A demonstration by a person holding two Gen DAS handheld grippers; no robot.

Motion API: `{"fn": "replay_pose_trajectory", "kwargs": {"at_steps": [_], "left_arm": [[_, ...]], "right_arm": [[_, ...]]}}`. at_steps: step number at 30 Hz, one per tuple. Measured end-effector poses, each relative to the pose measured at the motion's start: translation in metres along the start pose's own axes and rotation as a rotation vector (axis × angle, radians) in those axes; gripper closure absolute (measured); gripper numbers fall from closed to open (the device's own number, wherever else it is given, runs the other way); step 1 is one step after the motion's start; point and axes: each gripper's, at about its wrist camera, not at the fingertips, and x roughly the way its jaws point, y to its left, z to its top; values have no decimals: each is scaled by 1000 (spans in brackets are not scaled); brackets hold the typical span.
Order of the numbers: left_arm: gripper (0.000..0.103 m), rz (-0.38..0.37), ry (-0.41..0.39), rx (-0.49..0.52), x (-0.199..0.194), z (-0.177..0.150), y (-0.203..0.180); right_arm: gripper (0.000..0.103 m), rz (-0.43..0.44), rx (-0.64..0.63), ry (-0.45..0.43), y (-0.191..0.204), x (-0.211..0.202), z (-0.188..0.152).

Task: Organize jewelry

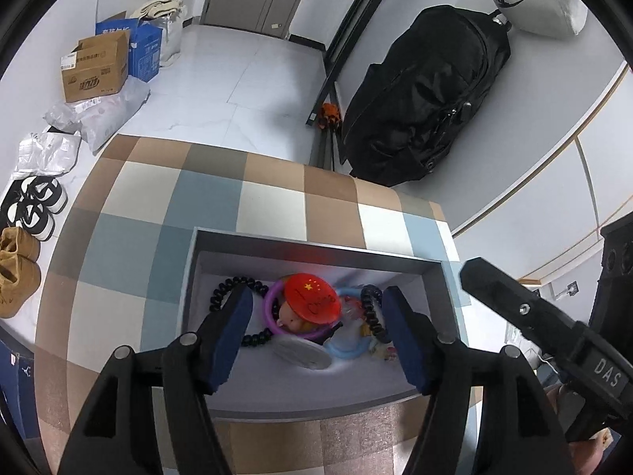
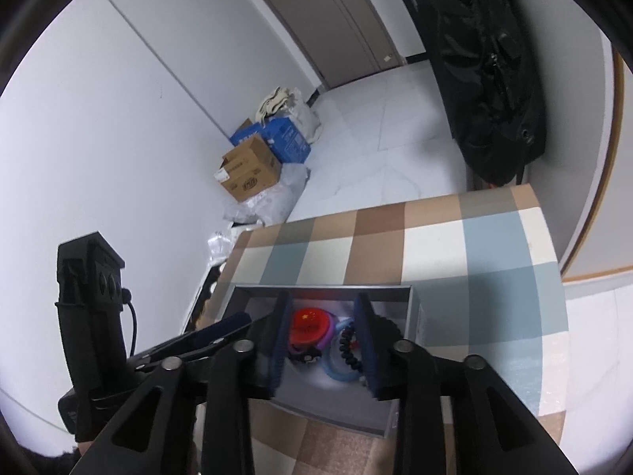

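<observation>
The jewelry lay heaped in an open grey box [image 1: 316,245] on the checked table [image 1: 166,213], directly ahead of and below both grippers; the left gripper [image 1: 316,332] hung over the pile with its blue pads wide apart and nothing between them; the right gripper [image 2: 322,340] stood likewise spread and empty over the same box.

The pieces looked light and small, so weight should be no trouble; the black beaded bracelet [image 1: 221,291] would probably be limp and sag, best pinched across its strand; the purple ring [image 1: 273,304] and blue ring [image 1: 348,350] seemed stiff and smooth, likely slippery, best taken across the band; the red round badge [image 1: 314,299] sat on top, best gripped at its edges.

The tangle itself was the obstacle, since lifting one piece might drag its neighbours; the box walls crowded the pads, and the two grippers hung close together.
</observation>
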Motion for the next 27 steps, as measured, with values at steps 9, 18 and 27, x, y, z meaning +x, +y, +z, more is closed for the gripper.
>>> {"fn": "replay_pose_trajectory", "kwargs": {"at_steps": [9,18,27], "left_arm": [[40,23,-30,12,-5,0,-2],[30,90,-139,78,-25,-4,-7],[20,136,-250,88,-50,-15,-6]], "right_arm": [[44,-8,2,-17,-1,-2,1],[27,-20,-20,-84,1,-16,-2],[11,-46,-78,-171,8,-39,-17]]}}
